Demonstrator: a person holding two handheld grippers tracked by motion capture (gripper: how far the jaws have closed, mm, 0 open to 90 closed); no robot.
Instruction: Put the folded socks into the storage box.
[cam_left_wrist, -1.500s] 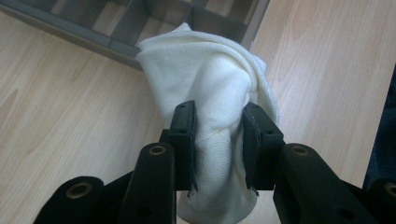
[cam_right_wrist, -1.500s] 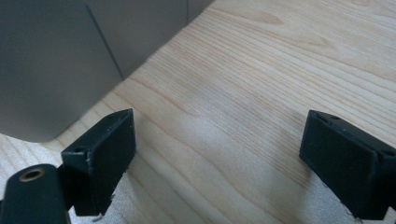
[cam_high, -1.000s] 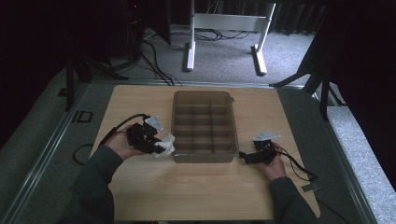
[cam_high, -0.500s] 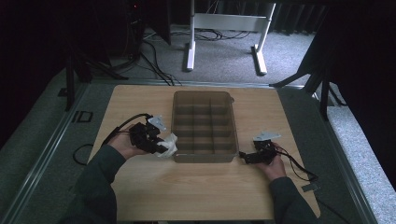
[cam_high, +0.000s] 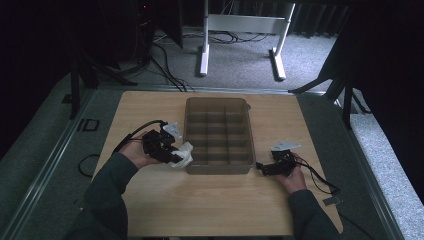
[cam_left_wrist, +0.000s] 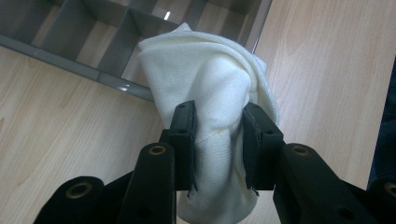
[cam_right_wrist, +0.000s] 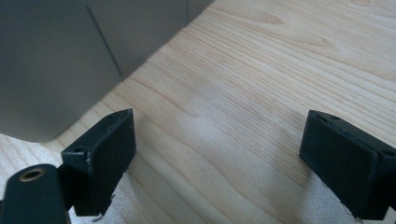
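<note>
A grey divided organizer box (cam_high: 218, 135) sits in the middle of the wooden table (cam_high: 210, 210). My left gripper (cam_high: 172, 156) is at the box's near left corner, shut on a bunched white cloth (cam_high: 182, 155). In the left gripper view the cloth (cam_left_wrist: 212, 98) bulges up between the two black pads (cam_left_wrist: 185, 135), with the box's compartments (cam_left_wrist: 88, 32) just beyond it. My right gripper (cam_high: 263, 168) rests low on the table by the box's near right corner, open. The right gripper view has bare wood between the gripper (cam_right_wrist: 222, 158) jaws and the box wall (cam_right_wrist: 60, 60) at left.
Cables trail from both grippers across the table. A white desk frame (cam_high: 240, 30) stands on the carpet behind the table. Dark stands and cables crowd the floor at the back left. The near half of the table is bare wood.
The left gripper with the cloth has shifted slightly toward the box's near left corner. The right gripper has not moved.
</note>
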